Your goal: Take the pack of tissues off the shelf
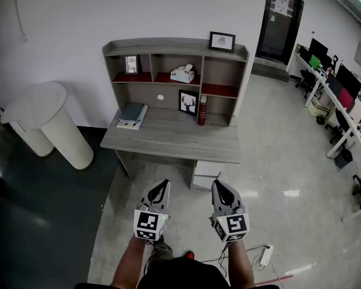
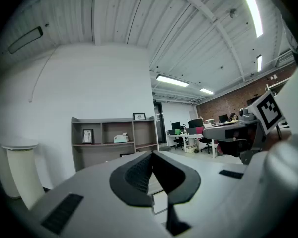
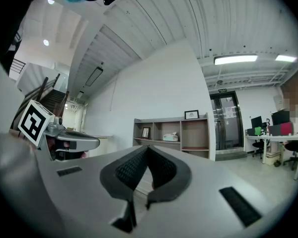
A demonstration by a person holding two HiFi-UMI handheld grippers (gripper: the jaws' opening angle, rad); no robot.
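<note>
Left claw: held level, short of the surface; its tips are pressed together, nothing pinched.
Right claw: held level beside the left one; its tips are likewise pressed together, nothing pinched.
Pack of tissues: set in the middle upper compartment of the shelf, well apart from both claws.
Surface: books are laid at its left.
Shelf top: a framed picture is stood at the right end.
</note>
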